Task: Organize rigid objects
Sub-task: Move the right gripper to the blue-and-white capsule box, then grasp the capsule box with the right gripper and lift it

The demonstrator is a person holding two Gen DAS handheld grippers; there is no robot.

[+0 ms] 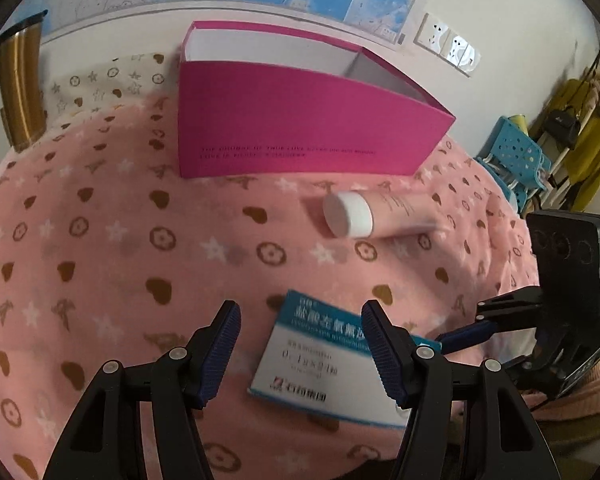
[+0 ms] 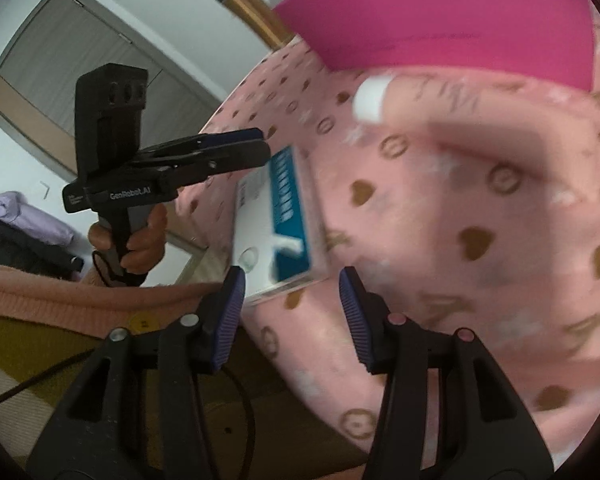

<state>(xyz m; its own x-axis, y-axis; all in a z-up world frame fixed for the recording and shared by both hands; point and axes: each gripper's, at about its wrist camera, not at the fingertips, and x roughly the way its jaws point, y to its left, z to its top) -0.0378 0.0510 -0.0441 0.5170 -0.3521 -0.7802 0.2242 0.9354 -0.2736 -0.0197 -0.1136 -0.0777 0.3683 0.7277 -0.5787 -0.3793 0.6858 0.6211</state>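
Both grippers, left (image 1: 300,348) and right (image 2: 292,312), gape empty over the medicine box (image 1: 320,360) (near the bed's edge); a nudge could drop it.

An open box (image 1: 300,120) stands at the back of the tabletop (image 1: 100,240), a capped tube (image 1: 376,214) lying just before it and a medicine carton (image 1: 320,364) nearer, a tumbler (image 1: 18,84) far left.

Two close wrist views, shared blanket (image 1: 100,240)
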